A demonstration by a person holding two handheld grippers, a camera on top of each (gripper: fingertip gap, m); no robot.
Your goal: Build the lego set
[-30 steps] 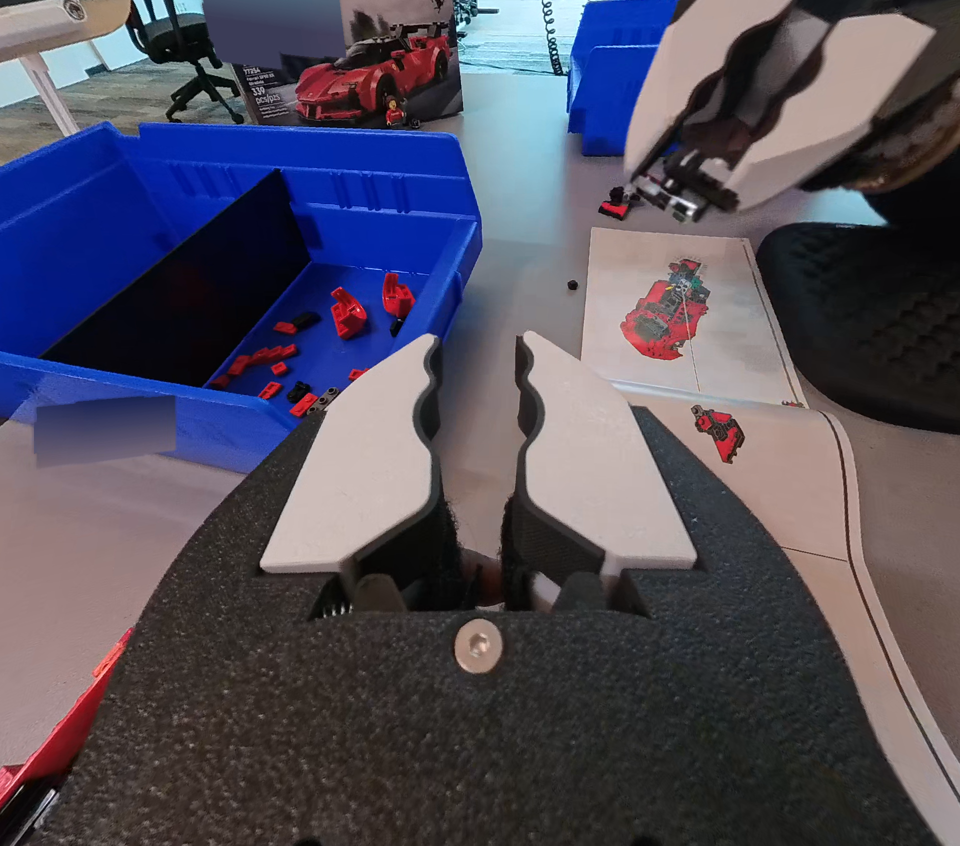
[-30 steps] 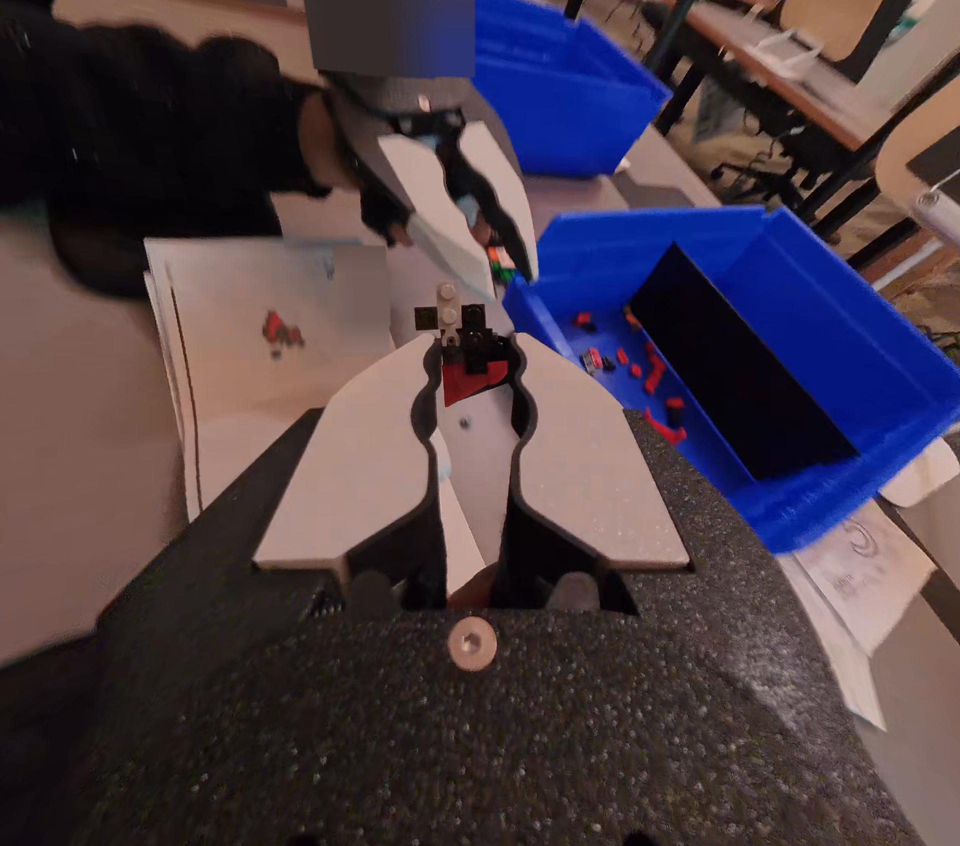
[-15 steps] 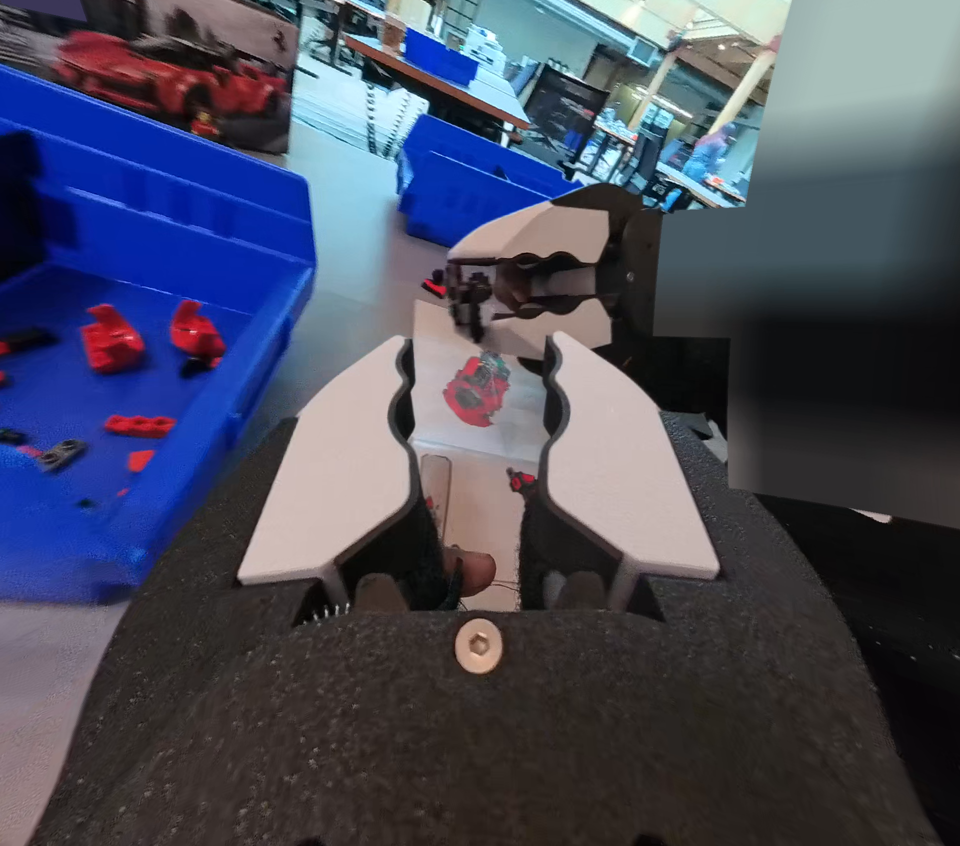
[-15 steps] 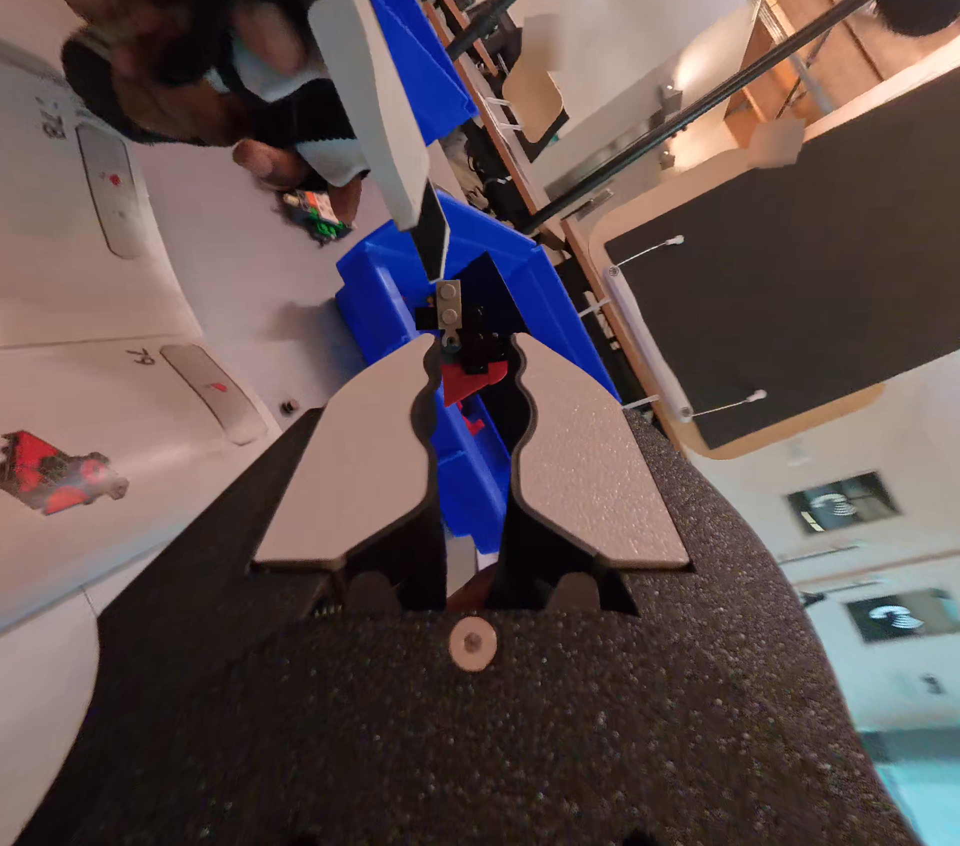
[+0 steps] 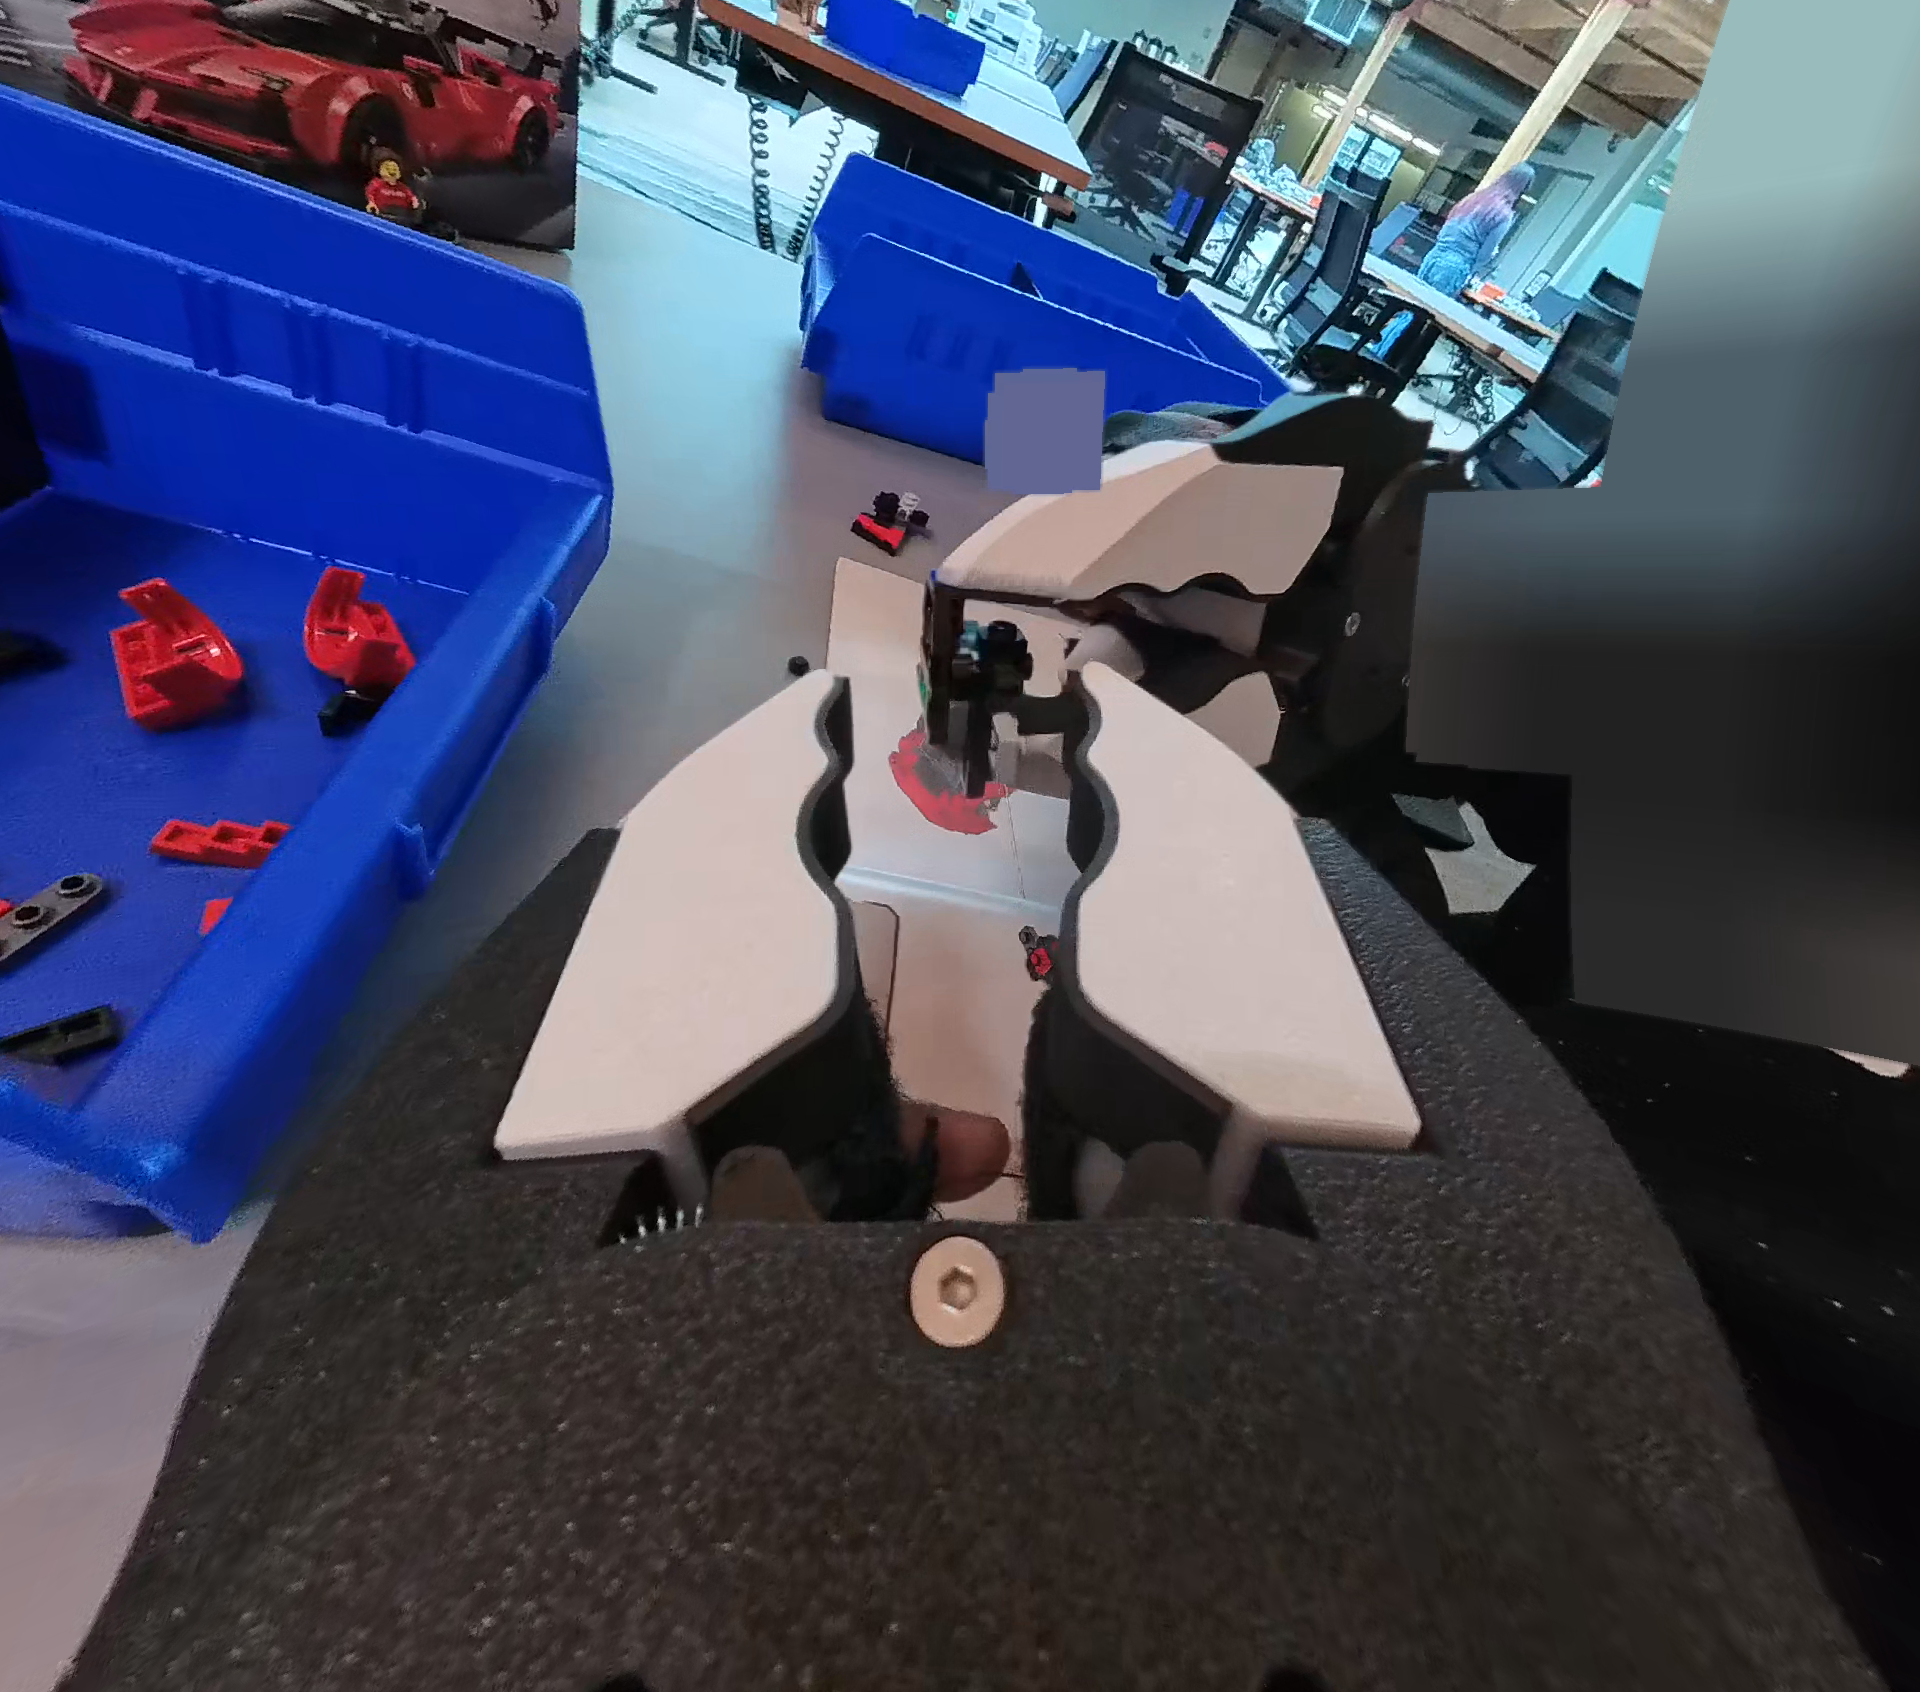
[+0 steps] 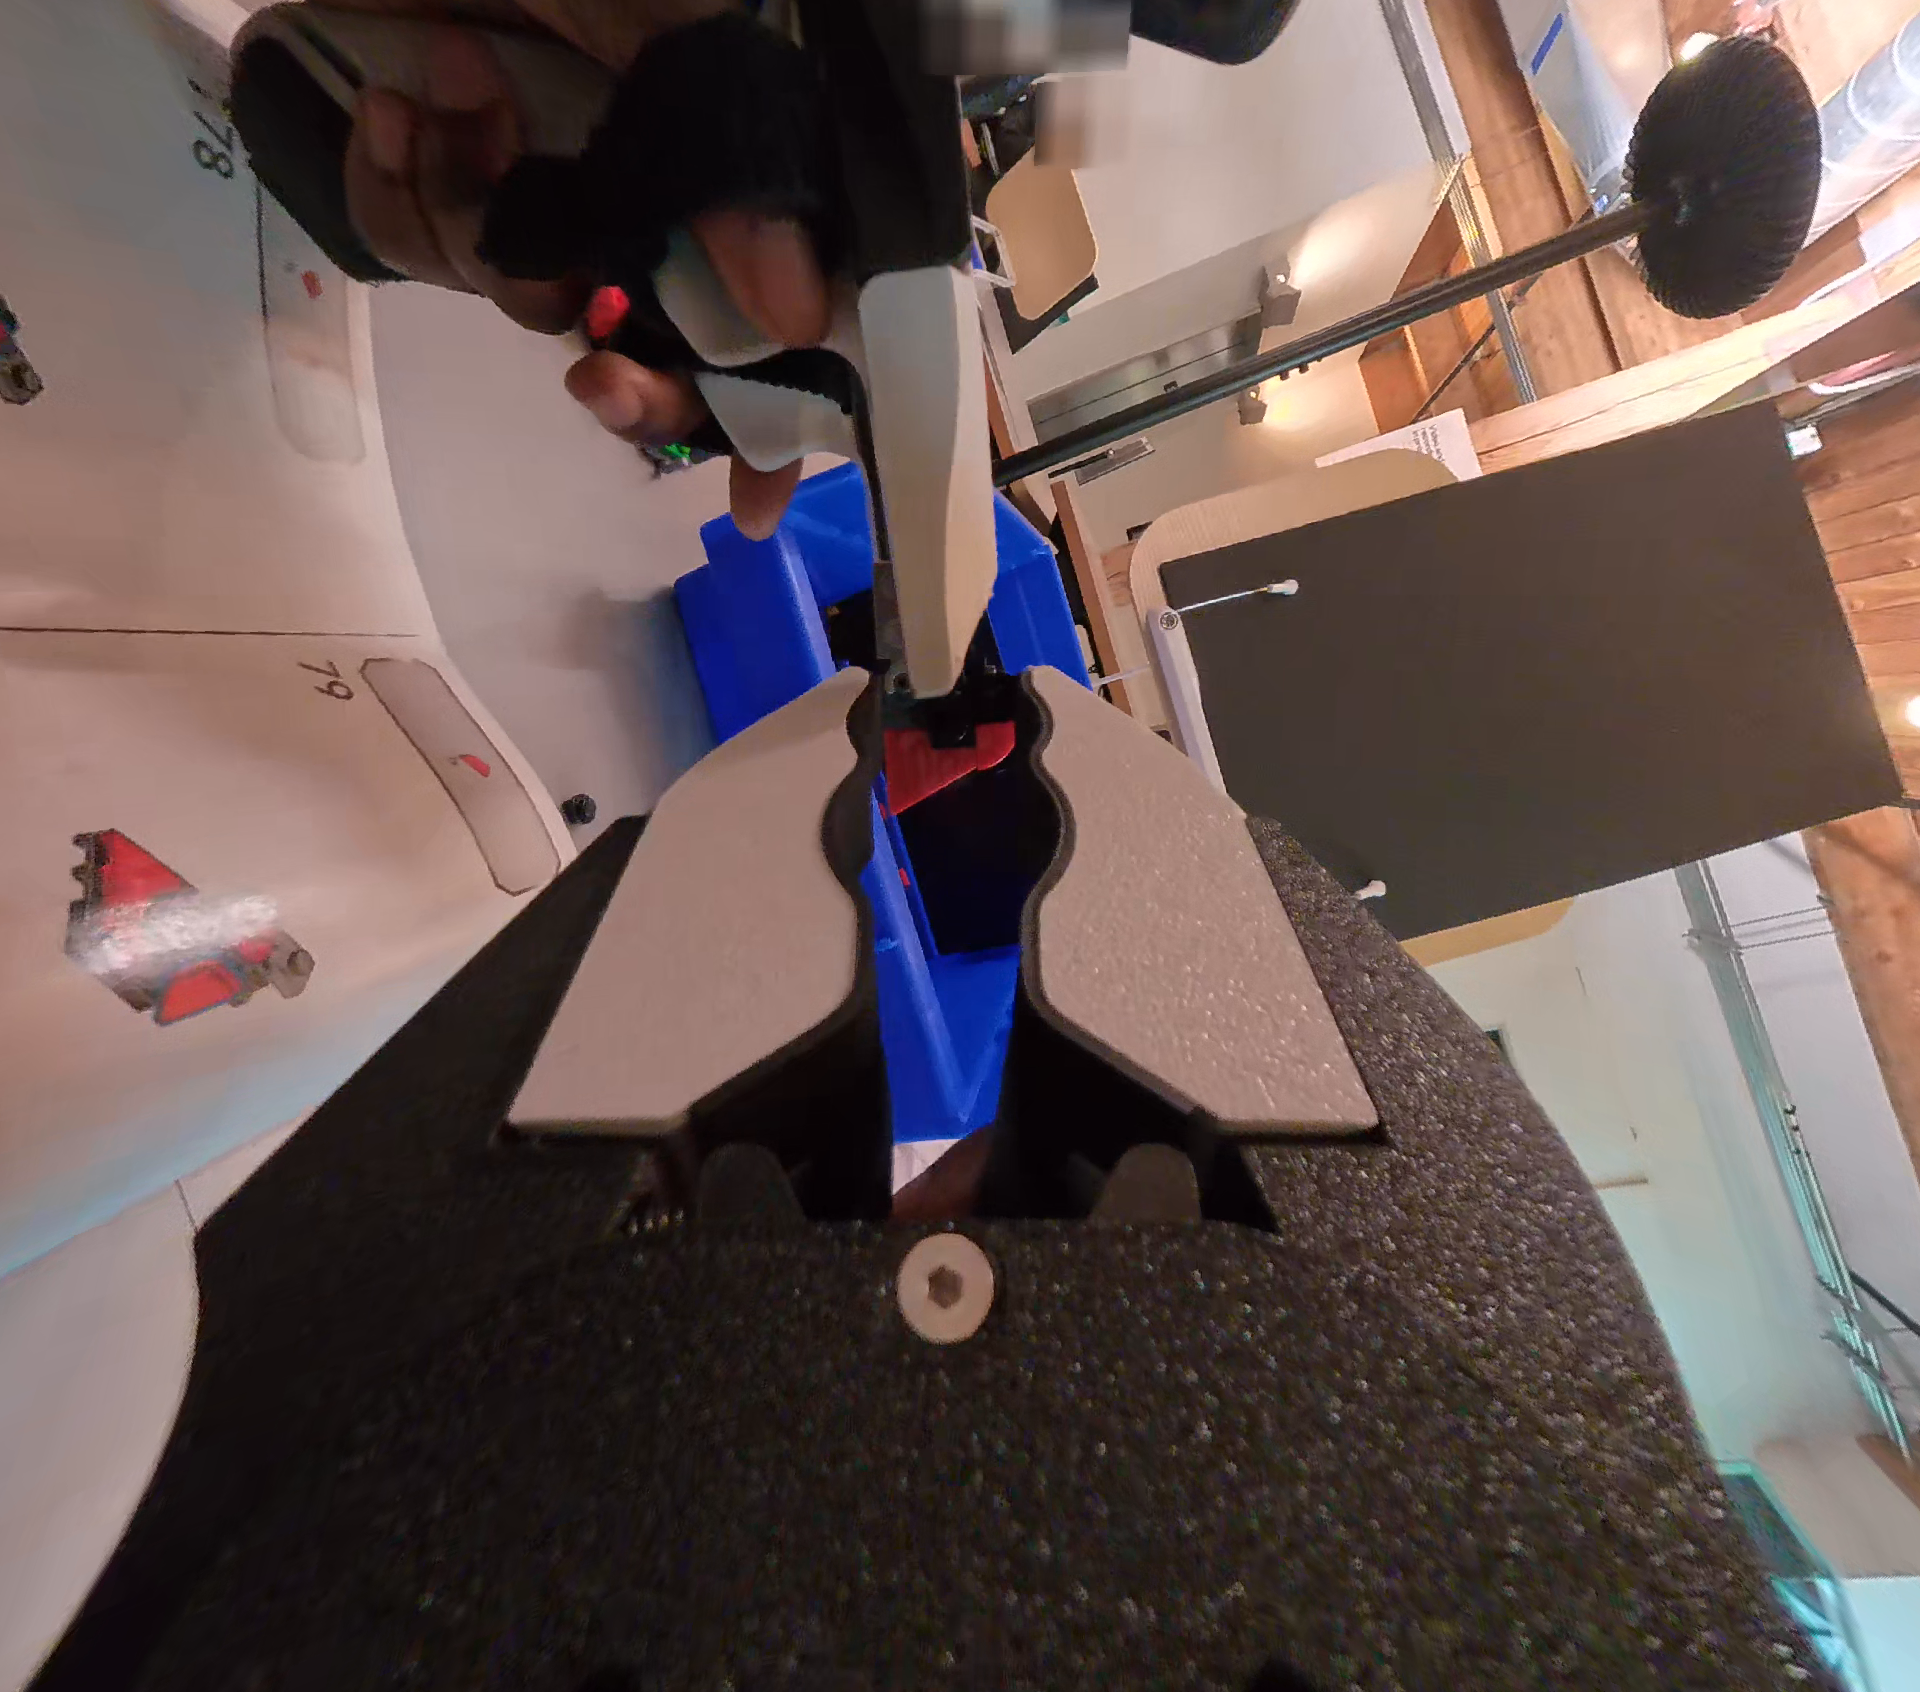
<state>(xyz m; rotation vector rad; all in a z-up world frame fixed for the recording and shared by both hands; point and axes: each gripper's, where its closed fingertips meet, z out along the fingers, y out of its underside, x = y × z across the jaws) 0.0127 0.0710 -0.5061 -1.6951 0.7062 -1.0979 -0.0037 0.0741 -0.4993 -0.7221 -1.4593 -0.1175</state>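
Now right gripper (image 6: 948, 707) clamped on small lego assembly (image 6: 940, 754) (red and black) above the booklet (image 5: 940, 863) — left gripper (image 5: 961, 712) spread open just before it, empty.

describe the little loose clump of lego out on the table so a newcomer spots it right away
Start at the small blue bin at the far side of the grey table. On the bare tabletop just in front of it, beyond the open instruction booklet, sits the red and black clump. It alone lies outside any bin or gripper.
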